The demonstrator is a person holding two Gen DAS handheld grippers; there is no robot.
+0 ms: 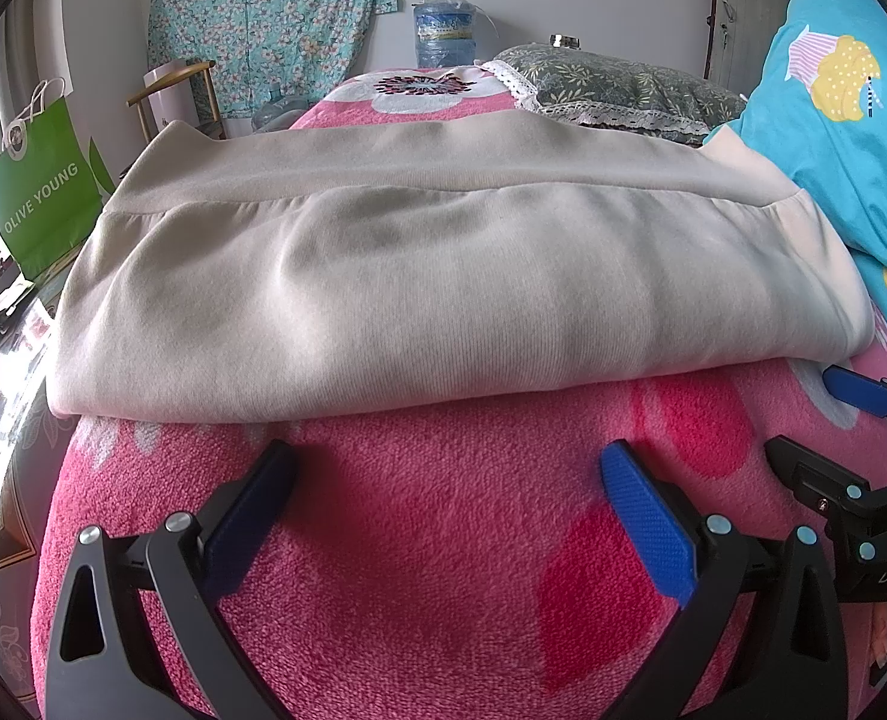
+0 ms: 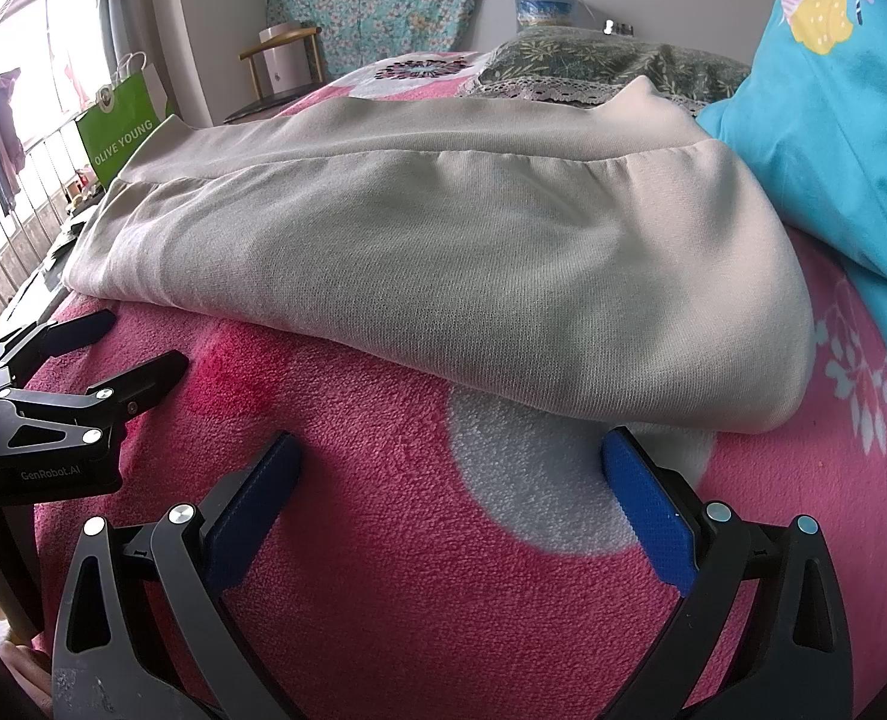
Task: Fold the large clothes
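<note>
My left tool sits at the bottom centre of its frame with its blue-padded fingers spread wide apart, nothing between them, resting low over the fuzzy pink blanket with white flower patches. My right tool looks the same in its own view: fingers apart, empty, with the right pad's tip just beside the near edge of the garment. Each tool shows in the other's camera, the right one at the lower right edge of the left view, the left one at the left edge of the right view.

Just above both tools, filling the middle of each frame, lies the folded cream knit garment with a wide ribbed band along its far side. It rests flat on the blanket.

To the upper right I see a turquoise quilt with yellow and pink cartoon prints touching the garment's right end. Behind it lies a dark green leaf-print pillow with lace trim. At the left edge stands a green paper bag reading OLIVE YOUNG.
</note>
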